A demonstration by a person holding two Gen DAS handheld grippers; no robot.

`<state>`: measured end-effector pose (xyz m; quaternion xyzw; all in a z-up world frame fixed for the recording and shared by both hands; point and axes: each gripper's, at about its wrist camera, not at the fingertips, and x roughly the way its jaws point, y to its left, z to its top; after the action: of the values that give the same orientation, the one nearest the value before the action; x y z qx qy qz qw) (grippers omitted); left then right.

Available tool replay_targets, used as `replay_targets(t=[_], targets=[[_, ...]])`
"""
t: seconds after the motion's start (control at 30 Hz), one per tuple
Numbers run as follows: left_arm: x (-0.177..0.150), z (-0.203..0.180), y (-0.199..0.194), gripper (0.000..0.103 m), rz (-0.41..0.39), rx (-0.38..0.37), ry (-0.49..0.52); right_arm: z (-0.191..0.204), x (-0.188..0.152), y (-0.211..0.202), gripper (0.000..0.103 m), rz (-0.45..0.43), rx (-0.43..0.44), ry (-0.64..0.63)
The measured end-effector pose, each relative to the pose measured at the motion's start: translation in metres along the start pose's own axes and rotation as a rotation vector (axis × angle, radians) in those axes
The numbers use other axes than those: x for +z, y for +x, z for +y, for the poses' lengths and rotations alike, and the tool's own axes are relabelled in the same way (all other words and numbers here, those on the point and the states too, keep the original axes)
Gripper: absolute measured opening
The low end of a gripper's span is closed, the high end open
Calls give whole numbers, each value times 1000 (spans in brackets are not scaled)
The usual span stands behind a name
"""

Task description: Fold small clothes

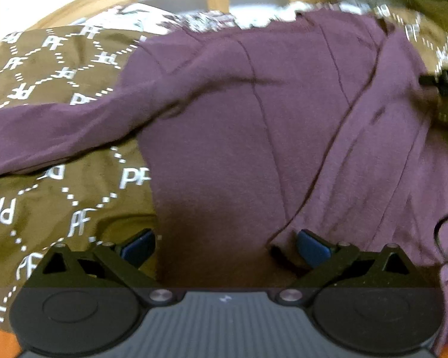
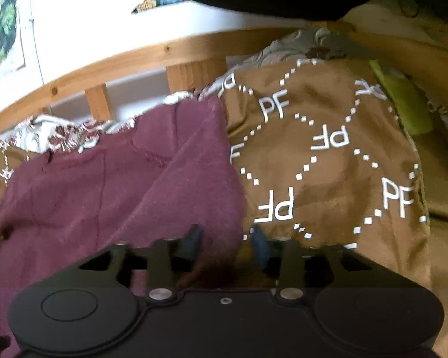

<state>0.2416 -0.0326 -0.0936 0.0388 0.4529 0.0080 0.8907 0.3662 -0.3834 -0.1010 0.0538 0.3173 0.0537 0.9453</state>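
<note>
Brown blanket (image 1: 59,68) spread over a bed, printed with white "PF" letters inside dotted diamonds. Behind the blanket: a patterned white-and-maroon cloth (image 2: 68,132), a pine bed rail (image 2: 128,56) with slats, a white wall, and a colourful poster (image 2: 1,26) cut off at the frame edge. Beside the blanket's far right edge, a lime-green item (image 2: 403,101), too blurred to identify.

On the blanket, a purple long-sleeved top (image 1: 254,119), one sleeve stretched out to the left, the other folded across the body.

Left gripper (image 1: 225,246) low over the top's hem, blue fingers (image 1: 312,247) spread wide, cloth lying between but unpinched. Right gripper (image 2: 225,243) at the top's right edge, fingers partly apart, cloth edge between them, no clamp visible. Both views blurred.
</note>
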Motion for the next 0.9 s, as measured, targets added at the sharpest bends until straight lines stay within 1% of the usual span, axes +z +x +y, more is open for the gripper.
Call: replay_targets(t=[0.03,0.1,0.17,0.23,0.3,0.37,0.47,0.6,0.67,0.73,0.8,0.87,0.9], targets=[[0,5,-8,102,-35,1,-35,3,-1,-6,67,-17,3,-9],[3,16,-23,102,-107,15,-91,11,-3,-18,73,-37,16,-30],[6,29,-40,102,-177,57,-140,20,-5,-30,82,-51,40,-46],[10,48,-59,102,-242,113,-197,31,-9,-44,96,-74,63,-61],[12,74,-79,102,-283,157,-273,41,-11,-57,102,-97,90,-67],[9,104,-97,102,-290,167,-366,51,-13,-69,102,-111,115,-67],[-6,145,-120,102,-325,160,-513,69,-18,-82,102,-111,151,-71],[-15,198,-137,102,-353,204,-673,94,-29,-95,102,-95,209,-113],[-13,226,-139,102,-349,223,-753,107,-37,-100,102,-88,228,-149],[-14,250,-135,102,-314,242,-827,116,-43,-104,102,-85,241,-187],[-18,269,-127,102,-287,250,-885,123,-49,-107,102,-98,228,-228],[-25,281,-121,99,-295,264,-947,127,-52,-108,102,-110,200,-269],[-27,288,-116,97,-286,273,-981,126,-53,-108,102,-117,183,-279]])
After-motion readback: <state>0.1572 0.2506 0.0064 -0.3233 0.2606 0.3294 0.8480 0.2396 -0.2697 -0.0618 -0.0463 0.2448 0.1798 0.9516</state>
